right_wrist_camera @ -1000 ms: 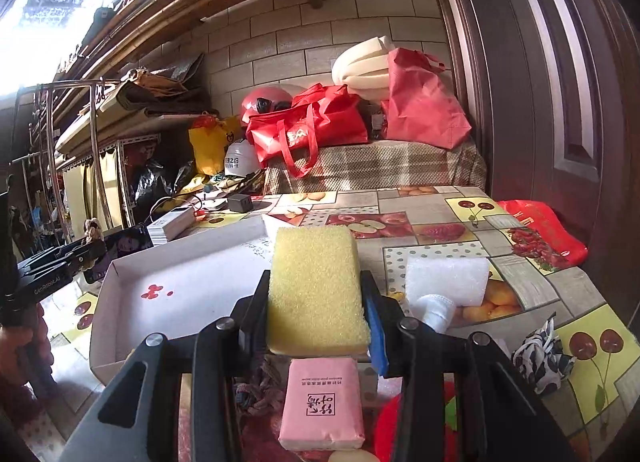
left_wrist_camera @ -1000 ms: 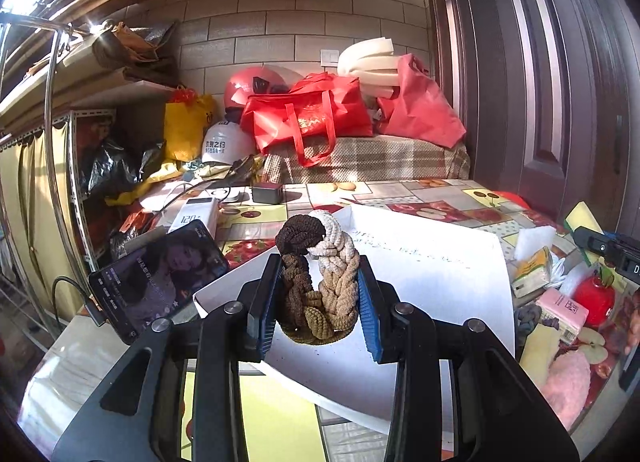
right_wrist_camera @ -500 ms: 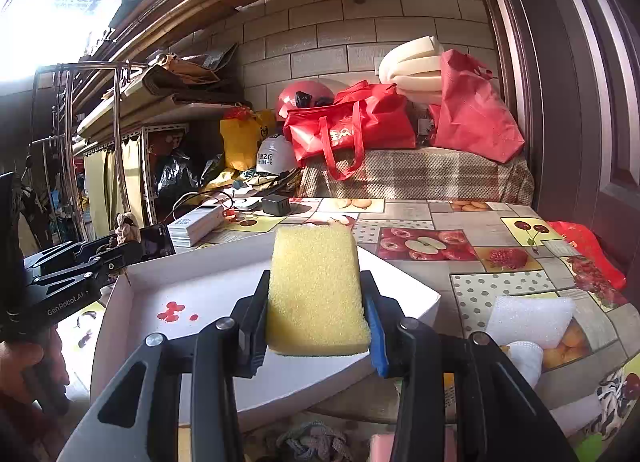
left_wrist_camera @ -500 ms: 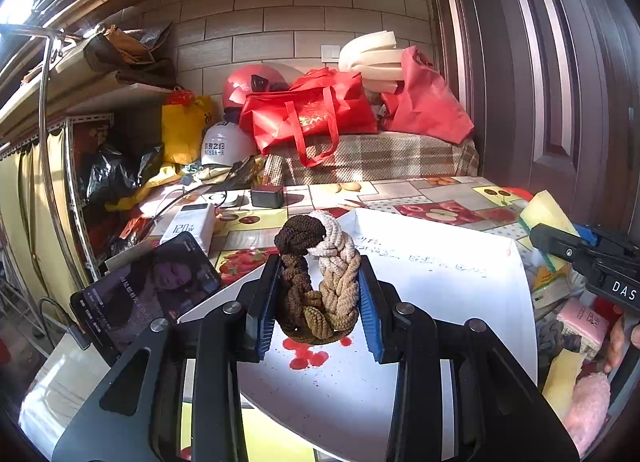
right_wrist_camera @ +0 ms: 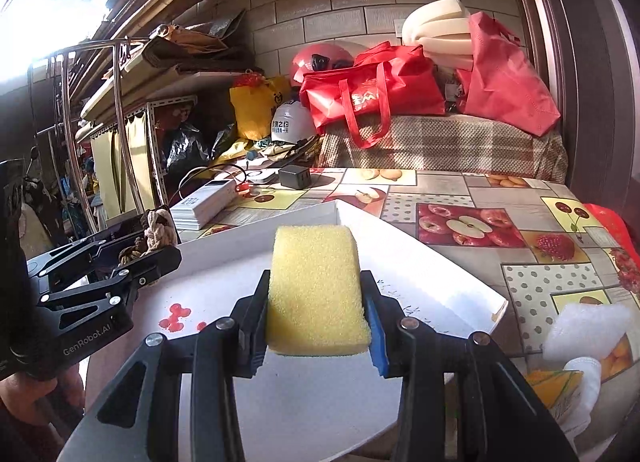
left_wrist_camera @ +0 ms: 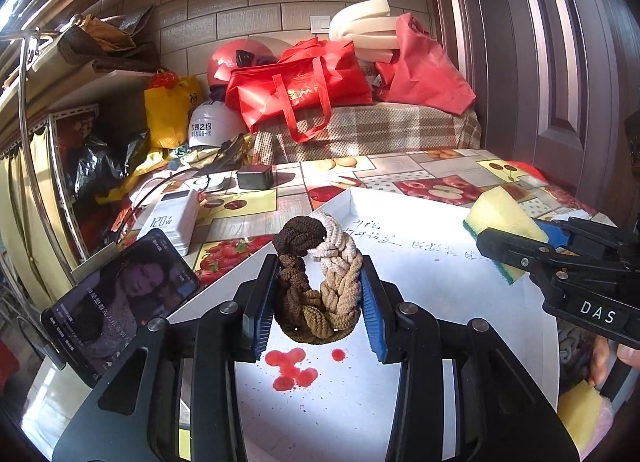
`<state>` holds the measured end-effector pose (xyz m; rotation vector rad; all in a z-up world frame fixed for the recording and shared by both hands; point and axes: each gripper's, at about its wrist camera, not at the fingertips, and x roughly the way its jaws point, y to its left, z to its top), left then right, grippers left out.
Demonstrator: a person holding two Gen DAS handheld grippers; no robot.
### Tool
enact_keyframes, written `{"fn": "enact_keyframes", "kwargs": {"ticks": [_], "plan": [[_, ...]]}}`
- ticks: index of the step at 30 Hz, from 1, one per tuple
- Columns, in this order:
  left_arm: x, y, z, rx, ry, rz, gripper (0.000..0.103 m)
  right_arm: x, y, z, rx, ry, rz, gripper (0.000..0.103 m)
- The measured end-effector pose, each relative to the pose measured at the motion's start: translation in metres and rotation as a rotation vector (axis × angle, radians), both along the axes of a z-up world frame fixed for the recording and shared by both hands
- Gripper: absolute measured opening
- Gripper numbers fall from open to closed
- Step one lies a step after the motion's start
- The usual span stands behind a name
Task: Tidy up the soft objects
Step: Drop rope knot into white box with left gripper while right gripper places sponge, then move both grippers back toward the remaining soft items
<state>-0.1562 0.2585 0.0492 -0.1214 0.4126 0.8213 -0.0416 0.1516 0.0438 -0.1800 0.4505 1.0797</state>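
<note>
A braided rope knot [left_wrist_camera: 338, 258], dark brown and beige, stands upright between the blue pads of my left gripper [left_wrist_camera: 319, 262]. The pads still touch it on both sides while the jaws are opening. It hangs over a shallow white box [left_wrist_camera: 432, 302] with red stains on its floor. My right gripper [right_wrist_camera: 316, 278] is shut on a yellow sponge [right_wrist_camera: 314, 254] and holds it over the same box [right_wrist_camera: 304, 214]. The left wrist view shows the right gripper [left_wrist_camera: 516, 242] and its sponge [left_wrist_camera: 500, 210] coming in from the right. The right wrist view shows the left gripper [right_wrist_camera: 152, 246] at the left.
A phone [left_wrist_camera: 120, 302] with a lit screen leans at the box's left, with a white power bank [left_wrist_camera: 172, 218] and a black charger [left_wrist_camera: 255, 177] behind it. White foam [right_wrist_camera: 588, 326] and another yellow sponge [left_wrist_camera: 580, 414] lie right of the box. Red bags [left_wrist_camera: 296, 90] are piled at the back.
The right gripper carried the sponge leftward from above the clutter to above the white box. The left gripper moved further over the box, and the two grippers now stand closer together.
</note>
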Motion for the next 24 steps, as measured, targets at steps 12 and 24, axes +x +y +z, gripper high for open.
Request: {"fn": "enact_keyframes", "kwargs": {"ticks": [12,24], "plan": [[-0.002,0.0,0.0,0.014,0.006,0.064,0.102,0.0,0.0,0.0,-0.022,-0.01,-0.03,0.086],[-0.017,0.0,0.003,0.035,-0.055,0.125,0.103,-0.004,-0.006,0.004,0.027,-0.051,-0.046,0.103]]}}
